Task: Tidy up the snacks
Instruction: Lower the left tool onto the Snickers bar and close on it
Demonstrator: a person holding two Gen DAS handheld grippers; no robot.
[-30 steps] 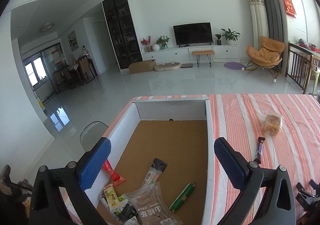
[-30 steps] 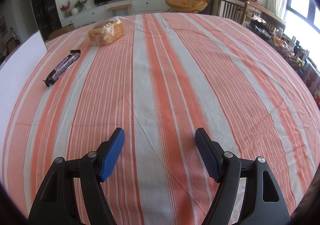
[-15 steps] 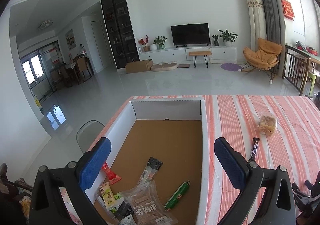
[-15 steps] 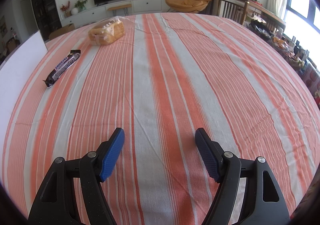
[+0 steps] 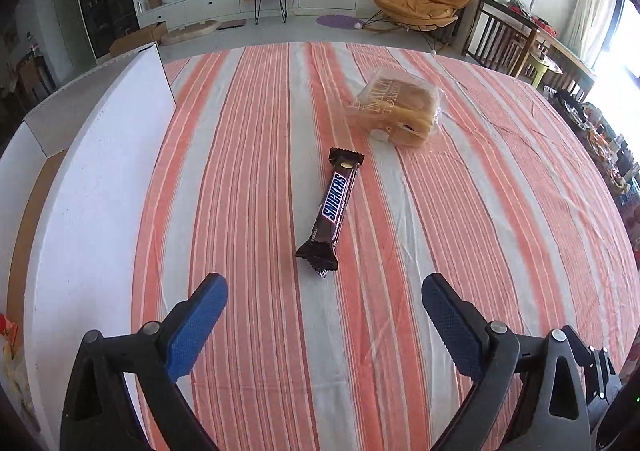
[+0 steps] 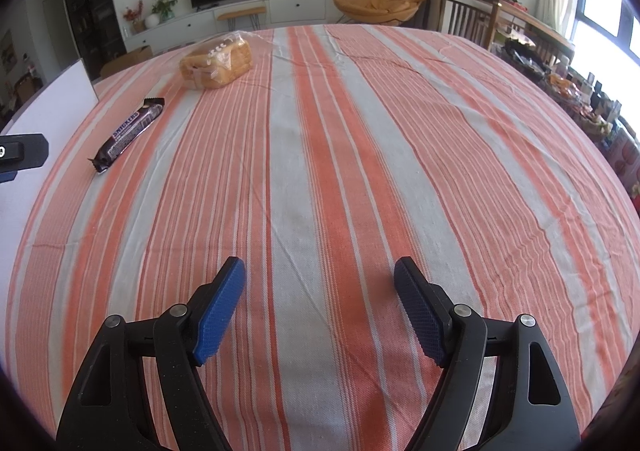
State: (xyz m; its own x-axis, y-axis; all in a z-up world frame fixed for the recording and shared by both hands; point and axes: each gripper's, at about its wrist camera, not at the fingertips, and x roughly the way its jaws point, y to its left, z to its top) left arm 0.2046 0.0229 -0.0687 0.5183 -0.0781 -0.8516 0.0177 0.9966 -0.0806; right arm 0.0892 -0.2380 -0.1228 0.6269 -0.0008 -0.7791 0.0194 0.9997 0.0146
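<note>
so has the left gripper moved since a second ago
Yes. The left gripper has swung right, off the white box, and now points at the snickers bar on the striped cloth, jaws open and empty.

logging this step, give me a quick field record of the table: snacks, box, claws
surface: striped tablecloth
snacks out: Snickers bar; bagged bread, beyond the bar
box: white-walled box, left of the bar
left claw: open, empty, short of the bar's near end
right claw: open, empty, over bare cloth
</note>
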